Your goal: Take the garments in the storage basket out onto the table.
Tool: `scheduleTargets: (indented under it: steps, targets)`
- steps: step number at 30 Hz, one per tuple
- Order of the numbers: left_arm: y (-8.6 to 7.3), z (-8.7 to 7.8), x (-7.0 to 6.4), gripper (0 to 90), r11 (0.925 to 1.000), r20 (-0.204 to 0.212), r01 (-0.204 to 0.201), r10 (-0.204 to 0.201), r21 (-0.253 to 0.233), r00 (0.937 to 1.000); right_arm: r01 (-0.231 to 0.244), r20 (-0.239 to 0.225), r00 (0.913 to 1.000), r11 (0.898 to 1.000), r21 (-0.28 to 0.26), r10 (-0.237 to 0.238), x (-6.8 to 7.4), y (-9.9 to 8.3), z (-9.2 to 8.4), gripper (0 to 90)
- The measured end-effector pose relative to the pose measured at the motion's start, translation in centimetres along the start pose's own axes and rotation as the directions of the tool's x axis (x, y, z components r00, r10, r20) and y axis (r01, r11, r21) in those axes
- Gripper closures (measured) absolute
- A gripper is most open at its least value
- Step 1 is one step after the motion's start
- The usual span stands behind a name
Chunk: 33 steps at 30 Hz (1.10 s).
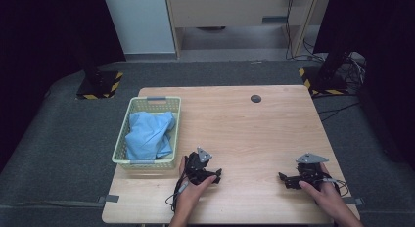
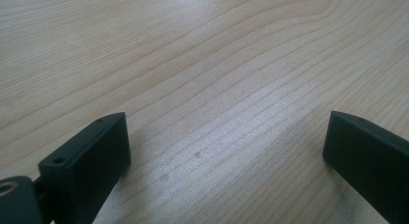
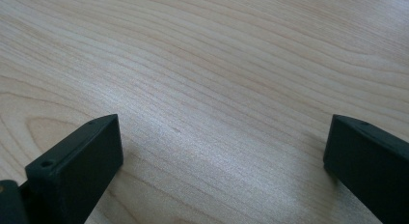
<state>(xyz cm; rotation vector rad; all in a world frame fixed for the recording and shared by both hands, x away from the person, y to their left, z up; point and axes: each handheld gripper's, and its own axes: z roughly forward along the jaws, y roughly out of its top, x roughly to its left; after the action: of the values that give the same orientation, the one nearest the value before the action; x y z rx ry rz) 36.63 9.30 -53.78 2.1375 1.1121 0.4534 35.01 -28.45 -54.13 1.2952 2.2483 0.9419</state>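
A pale green basket (image 1: 123, 139) stands at the table's left side with a crumpled light blue cloth (image 1: 148, 134) inside it. My left gripper (image 1: 217, 174) rests on the wooden table just right of the basket's near corner, a hand around it. Its two black jaws stand wide apart in the left gripper view, left gripper (image 2: 226, 147), with bare wood between them. My right gripper (image 1: 285, 180) lies near the front right of the table, pointing left. Seen close up, the right gripper (image 3: 224, 149) is open as well, with nothing between the jaws.
The wooden table (image 1: 244, 129) has a small dark round cap (image 1: 255, 98) near its far edge. Grey carpet surrounds it, with two black stands on yellow-striped bases (image 1: 100, 85) (image 1: 320, 82) behind. Cables lie at the far right.
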Motion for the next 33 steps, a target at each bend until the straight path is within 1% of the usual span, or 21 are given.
scheduleTargets:
  steps: [3,6,9,12,14,15,16,18,26,28,31,33]
  targets:
    - [0.0,0.0,0.0,2.2,1.0,0.001,-0.001,0.001,0.0,1.0,0.001,-0.002,1.0,1.0,0.0,-0.001,0.0,0.0,0.0,0.6]
    - [0.1,0.1,0.1,2.1,0.9999,0.01,-0.012,0.012,0.003,0.9999,0.002,-0.004,1.0,1.0,-0.001,-0.002,0.0,0.0,0.0,0.5]
    - [0.2,0.0,0.2,3.4,1.0,0.007,-0.005,0.005,0.007,1.0,0.004,-0.005,1.0,1.0,0.0,-0.004,0.1,0.1,0.1,0.6]
    - [0.3,-0.2,0.1,4.3,0.9999,0.027,0.009,-0.009,0.006,0.9996,0.004,-0.005,1.0,1.0,0.0,-0.004,0.1,0.1,0.1,0.5]
    - [0.3,-0.4,-0.2,4.2,0.9999,0.026,-0.009,0.009,0.011,0.9996,0.005,-0.005,1.0,1.0,0.0,-0.005,0.1,0.1,0.1,0.6]
    - [0.3,-0.4,-0.2,4.2,0.9999,0.026,-0.009,0.009,0.011,0.9996,0.006,-0.005,1.0,1.0,0.0,-0.006,0.1,0.1,0.1,0.6]
    - [0.3,-0.6,-0.4,4.2,0.9996,0.024,-0.021,0.02,0.02,0.9995,0.006,-0.005,1.0,1.0,0.0,-0.006,0.1,0.1,0.1,0.6]
    - [0.3,-0.8,-0.5,4.3,0.9993,0.027,-0.028,0.027,0.025,0.9993,0.005,-0.004,1.0,1.0,0.0,-0.005,0.1,0.1,0.1,0.6]
    - [0.5,-1.6,-0.9,4.3,0.9987,0.044,-0.05,0.05,0.005,0.9978,0.005,-0.008,1.0,1.0,0.0,-0.005,0.1,0.1,0.1,0.5]
    - [0.4,-1.7,-0.8,4.3,0.9988,0.045,-0.048,0.048,0.006,0.9978,0.006,-0.007,1.0,1.0,0.0,-0.006,0.1,0.1,0.1,0.6]
    - [0.4,-1.8,-0.7,4.2,0.9994,0.051,-0.034,0.034,0.0,0.9981,0.007,-0.007,1.0,1.0,-0.001,-0.007,0.1,0.1,0.1,0.6]
    - [0.4,-2.0,-0.6,4.3,0.9994,0.052,-0.033,0.033,-0.001,0.9981,0.007,-0.007,1.0,1.0,0.0,-0.007,0.1,0.1,0.1,0.6]
